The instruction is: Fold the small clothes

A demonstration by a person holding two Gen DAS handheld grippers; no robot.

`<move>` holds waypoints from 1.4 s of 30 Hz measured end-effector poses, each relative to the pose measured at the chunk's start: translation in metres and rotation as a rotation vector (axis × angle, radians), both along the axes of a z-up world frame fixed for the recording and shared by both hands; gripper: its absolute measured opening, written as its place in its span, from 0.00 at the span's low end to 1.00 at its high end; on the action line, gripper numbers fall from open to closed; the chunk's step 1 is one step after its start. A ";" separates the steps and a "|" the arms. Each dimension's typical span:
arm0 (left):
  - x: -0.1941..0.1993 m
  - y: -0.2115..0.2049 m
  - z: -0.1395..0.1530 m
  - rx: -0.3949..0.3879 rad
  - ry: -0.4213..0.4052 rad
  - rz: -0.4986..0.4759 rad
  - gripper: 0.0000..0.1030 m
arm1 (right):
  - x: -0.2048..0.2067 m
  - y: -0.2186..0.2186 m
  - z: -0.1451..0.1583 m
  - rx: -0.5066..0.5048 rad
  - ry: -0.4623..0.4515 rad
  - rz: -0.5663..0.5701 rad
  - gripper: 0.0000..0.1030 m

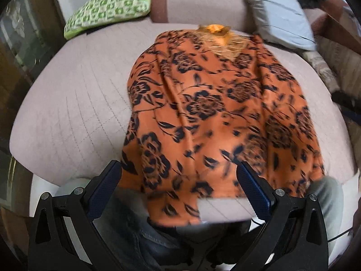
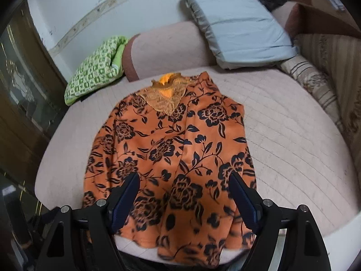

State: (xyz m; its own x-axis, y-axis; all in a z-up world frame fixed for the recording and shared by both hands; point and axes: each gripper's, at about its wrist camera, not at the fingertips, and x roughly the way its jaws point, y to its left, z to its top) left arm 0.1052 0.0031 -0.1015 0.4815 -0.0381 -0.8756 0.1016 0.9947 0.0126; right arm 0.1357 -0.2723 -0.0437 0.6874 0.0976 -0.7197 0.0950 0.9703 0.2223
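Both grippers, left gripper (image 1: 179,177) and right gripper (image 2: 183,186), hang spread above the soft, rumpled orange floral top (image 2: 178,149).

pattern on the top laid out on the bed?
Orange top with a black floral print and a gold lace collar; sharpest in the right wrist view.

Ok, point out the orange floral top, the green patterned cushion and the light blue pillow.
orange floral top (image 2: 176,153): right wrist view, middle of its front.
green patterned cushion (image 2: 94,79): right wrist view, middle of its patterned face.
light blue pillow (image 2: 243,29): right wrist view, centre of its face.
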 end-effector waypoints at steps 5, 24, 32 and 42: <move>0.042 0.038 -0.027 0.000 0.057 0.103 0.99 | 0.021 -0.050 -0.051 0.102 0.114 -0.103 0.68; 0.066 0.082 -0.079 -0.200 0.233 0.169 0.78 | -0.001 -0.093 -0.143 0.294 0.325 -0.131 0.20; 0.076 0.073 -0.057 -0.162 0.218 0.122 0.11 | -0.015 -0.087 -0.107 0.216 0.286 -0.157 0.04; 0.085 0.099 -0.062 0.088 0.248 0.188 0.08 | 0.002 -0.068 -0.134 0.100 0.464 -0.129 0.04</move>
